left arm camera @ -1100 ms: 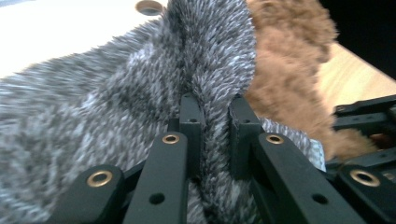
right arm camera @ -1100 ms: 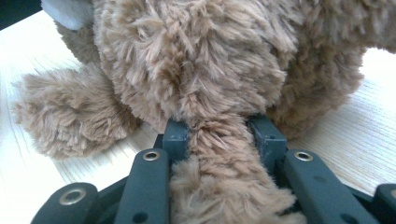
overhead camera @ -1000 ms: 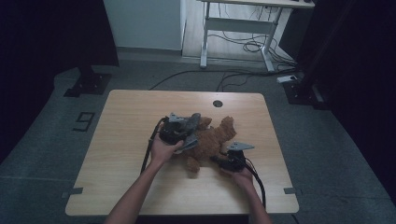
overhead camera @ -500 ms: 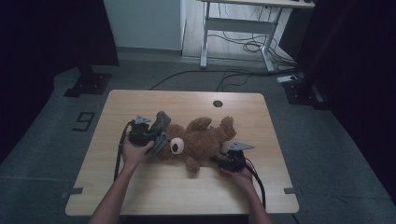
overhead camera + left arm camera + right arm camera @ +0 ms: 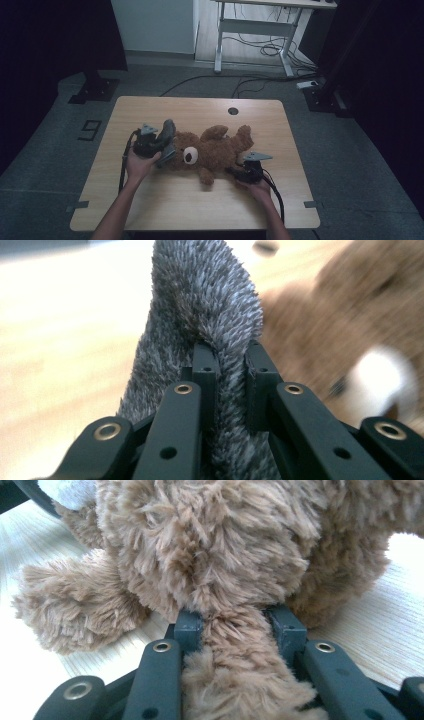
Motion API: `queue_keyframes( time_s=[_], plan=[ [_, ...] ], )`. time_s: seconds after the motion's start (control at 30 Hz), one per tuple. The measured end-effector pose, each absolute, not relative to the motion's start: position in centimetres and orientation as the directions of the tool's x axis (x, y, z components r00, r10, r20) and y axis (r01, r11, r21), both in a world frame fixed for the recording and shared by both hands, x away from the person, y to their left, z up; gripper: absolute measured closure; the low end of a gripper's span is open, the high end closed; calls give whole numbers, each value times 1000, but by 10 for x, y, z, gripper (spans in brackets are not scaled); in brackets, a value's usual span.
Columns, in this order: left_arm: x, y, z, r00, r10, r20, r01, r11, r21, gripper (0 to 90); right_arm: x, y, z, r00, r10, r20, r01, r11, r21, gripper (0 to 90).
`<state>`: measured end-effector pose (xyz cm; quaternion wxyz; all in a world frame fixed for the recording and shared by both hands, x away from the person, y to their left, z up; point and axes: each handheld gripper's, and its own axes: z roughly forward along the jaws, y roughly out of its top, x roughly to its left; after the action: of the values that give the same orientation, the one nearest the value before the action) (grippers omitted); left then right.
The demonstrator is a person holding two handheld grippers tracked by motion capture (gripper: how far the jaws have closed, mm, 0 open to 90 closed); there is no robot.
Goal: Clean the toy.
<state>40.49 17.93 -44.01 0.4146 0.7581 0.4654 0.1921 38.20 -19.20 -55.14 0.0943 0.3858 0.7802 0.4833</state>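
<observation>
On floor beside table (image 5: 150, 205), painted "9" (image 5: 90, 130), teddy bear (image 5: 220, 150) unlabelled

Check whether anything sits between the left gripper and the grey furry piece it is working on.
Nothing visible does. The left gripper has its jaws shut directly on the grey furry piece, fur pinched between them. The brown teddy bear lies beside it on the table, with the right gripper shut on one of its limbs.

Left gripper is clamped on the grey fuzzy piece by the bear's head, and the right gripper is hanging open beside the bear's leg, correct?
Not quite. The right gripper is not open: in the right gripper view its jaws are shut on the teddy bear's limb. The rest stands: the left gripper is clamped on the grey fuzzy piece by the bear's head.
</observation>
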Motion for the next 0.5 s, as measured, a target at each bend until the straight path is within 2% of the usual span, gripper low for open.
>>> queue_keyframes(
  time_s=[0.13, 0.23, 0.37, 0.5],
  plan=[
    [415, 155, -413, 544, 831, -115, 516, -224, 827, 789, 382, -192, -551, -682, 697, 221, 510, 236, 827, 653],
    [421, 133, -408, 570, 815, -104, 507, -250, 825, 789, 382, -192, -551, -684, 695, 223, 510, 237, 827, 654],
    [428, 101, -414, 608, 788, -99, 510, -292, 809, 789, 381, -192, -551, -682, 696, 225, 511, 233, 828, 653],
    [437, 82, -437, 614, 787, -61, 556, -376, 741, 789, 381, -192, -552, -682, 695, 226, 511, 232, 828, 653]
  ],
)
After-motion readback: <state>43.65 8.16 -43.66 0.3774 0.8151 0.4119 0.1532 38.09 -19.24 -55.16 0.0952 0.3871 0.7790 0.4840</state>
